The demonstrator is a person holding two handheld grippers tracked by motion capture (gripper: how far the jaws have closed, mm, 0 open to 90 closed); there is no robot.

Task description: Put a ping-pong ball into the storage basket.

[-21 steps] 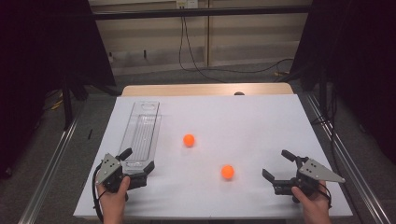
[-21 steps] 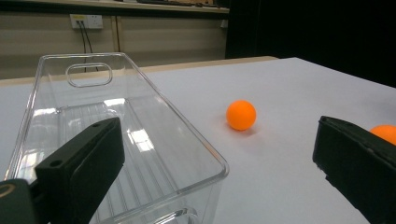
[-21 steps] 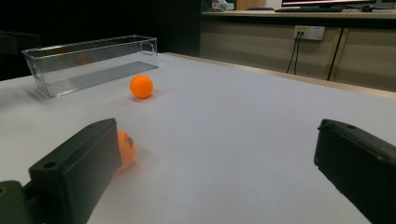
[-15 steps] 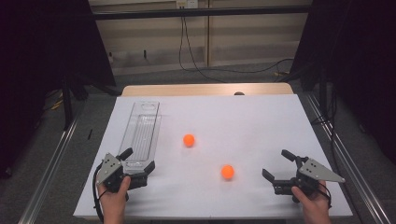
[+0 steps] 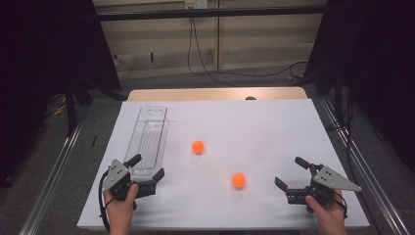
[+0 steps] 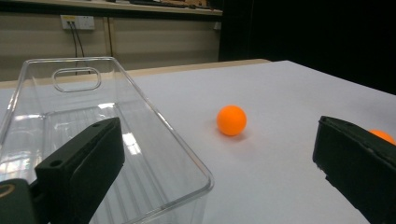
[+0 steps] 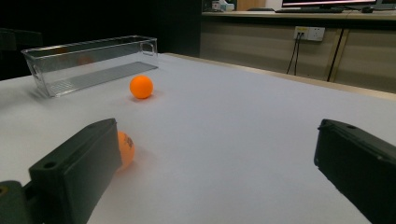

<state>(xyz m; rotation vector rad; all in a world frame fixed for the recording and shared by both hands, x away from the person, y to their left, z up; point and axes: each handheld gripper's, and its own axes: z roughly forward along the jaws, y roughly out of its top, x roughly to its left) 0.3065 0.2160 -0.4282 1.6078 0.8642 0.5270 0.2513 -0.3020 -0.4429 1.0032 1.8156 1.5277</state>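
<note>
So both grippers are sitting low at the near edge of the table, each in one of the person's hands, and neither has anything in it. The left gripper point(image 5: 146, 169) has its jaws spread wide, as wide as they seem to go, and they straddle the near end of the clear plastic bin point(image 5: 149, 137); in the left gripper view one jaw sits in front of the bin's near wall and the other is off to the side over bare tabletop, nothing pinched between them. The right gripper point(image 5: 292, 172) is likewise wide open and empty, resting near the table's front right corner. The things closest to them are two small orange balls, smooth, matte, plain bright orange. The nearer ball point(image 5: 238, 180) lies between the two grippers, closer to the right one but still apart from it; the farther ball point(image 5: 197, 147) sits further up the table, just right of the bin. Both are on the white table point(image 5: 274, 127), not in the bin. The bin is long, narrow and see-through, with a cut-out handle slot at its far end. The right gripper view adds a dark printed mark on the nearer ball point(image 7: 125, 149), which peeks out from behind the jaw on that view's left. The left gripper view gets the bin's ribbed floor and the far ball point(image 6: 231, 120) up close, plus a sliver of the nearer ball behind the other jaw.
</note>
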